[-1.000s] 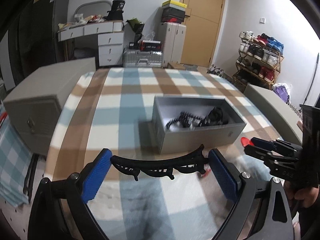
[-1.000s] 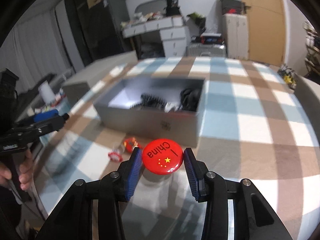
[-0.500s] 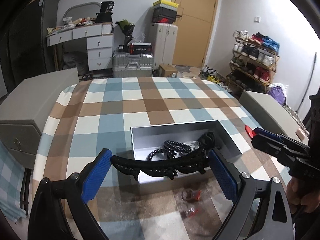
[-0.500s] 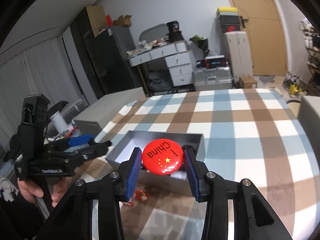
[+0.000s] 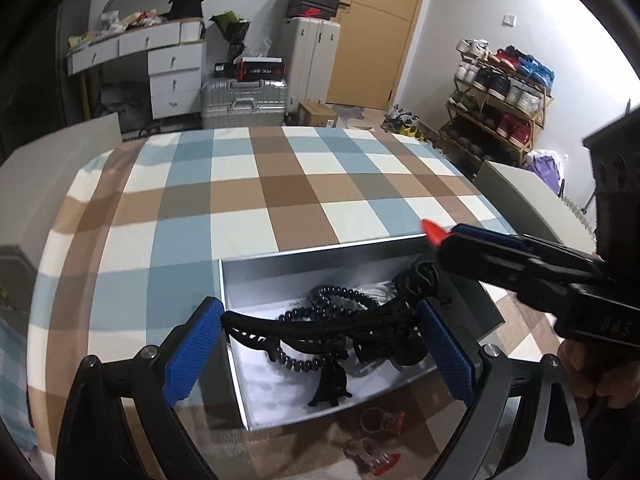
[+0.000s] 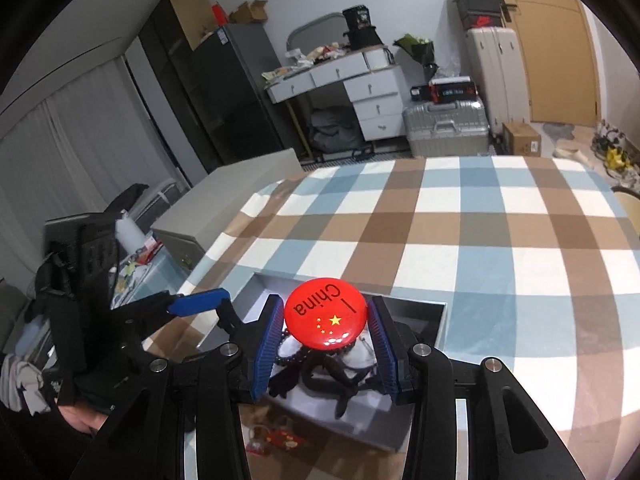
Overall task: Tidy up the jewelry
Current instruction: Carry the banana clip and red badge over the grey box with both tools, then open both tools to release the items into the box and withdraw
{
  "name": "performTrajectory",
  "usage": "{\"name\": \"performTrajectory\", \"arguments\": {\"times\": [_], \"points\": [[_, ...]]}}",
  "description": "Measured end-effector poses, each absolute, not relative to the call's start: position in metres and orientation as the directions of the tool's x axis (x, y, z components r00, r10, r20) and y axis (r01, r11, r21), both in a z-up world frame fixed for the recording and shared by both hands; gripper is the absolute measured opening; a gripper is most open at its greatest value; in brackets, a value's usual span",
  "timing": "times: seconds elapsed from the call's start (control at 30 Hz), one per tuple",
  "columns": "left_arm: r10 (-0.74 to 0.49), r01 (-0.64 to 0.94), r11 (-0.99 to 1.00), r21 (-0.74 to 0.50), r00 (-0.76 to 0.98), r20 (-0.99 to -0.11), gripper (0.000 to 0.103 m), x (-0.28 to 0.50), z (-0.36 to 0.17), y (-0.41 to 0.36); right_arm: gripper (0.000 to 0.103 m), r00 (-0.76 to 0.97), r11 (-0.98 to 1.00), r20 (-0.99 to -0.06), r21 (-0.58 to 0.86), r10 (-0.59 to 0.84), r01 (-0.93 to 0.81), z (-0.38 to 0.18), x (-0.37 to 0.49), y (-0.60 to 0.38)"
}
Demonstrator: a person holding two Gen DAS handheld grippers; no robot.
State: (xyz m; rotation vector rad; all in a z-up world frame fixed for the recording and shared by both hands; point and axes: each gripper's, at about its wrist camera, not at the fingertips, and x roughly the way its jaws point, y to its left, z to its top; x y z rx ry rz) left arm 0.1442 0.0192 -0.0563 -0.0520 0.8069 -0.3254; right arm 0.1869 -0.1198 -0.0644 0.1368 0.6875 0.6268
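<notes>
My left gripper is shut on a long black hair clip, held over the open grey box. The box holds black beads and other dark pieces. My right gripper is shut on a round red China badge, also over the box. The right gripper shows in the left wrist view above the box's right end. The left gripper shows in the right wrist view at the box's left.
Two small clear-and-red rings lie on the checked tablecloth in front of the box; they also show in the right wrist view. Grey cabinets flank the table. Drawers, suitcases and a shoe rack stand behind.
Both grippers have risen and moved forward over the box, each still holding its item. The box interior now lies directly below both.
</notes>
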Motion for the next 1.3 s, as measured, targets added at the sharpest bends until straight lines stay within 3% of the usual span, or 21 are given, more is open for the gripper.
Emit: {"name": "performTrajectory", "arguments": {"times": [0.6, 0.93, 1.07, 1.3], "points": [[-0.318, 0.326, 0.936, -0.131, 0.627, -0.711, 0.095, 0.157, -0.062, 0.007, 0.044, 0.573, 0.820, -0.594, 0.325, 0.565, -0.472, -0.079, 0.204, -0.115], [-0.310, 0.333, 0.937, -0.108, 0.644, -0.700, 0.095, 0.149, -0.056, 0.010, 0.045, 0.600, 0.815, -0.554, 0.347, 0.577, -0.464, -0.071, 0.198, -0.125], [-0.292, 0.299, 0.948, -0.113, 0.671, -0.681, 0.096, 0.146, -0.053, 0.016, 0.064, 0.629, 0.821, -0.527, 0.362, 0.571, -0.441, -0.065, 0.190, -0.135], [-0.279, 0.247, 0.959, -0.141, 0.717, -0.639, 0.096, 0.134, -0.040, 0.029, 0.070, 0.657, 0.820, -0.493, 0.392, 0.570, -0.417, -0.058, 0.175, -0.149]]}}
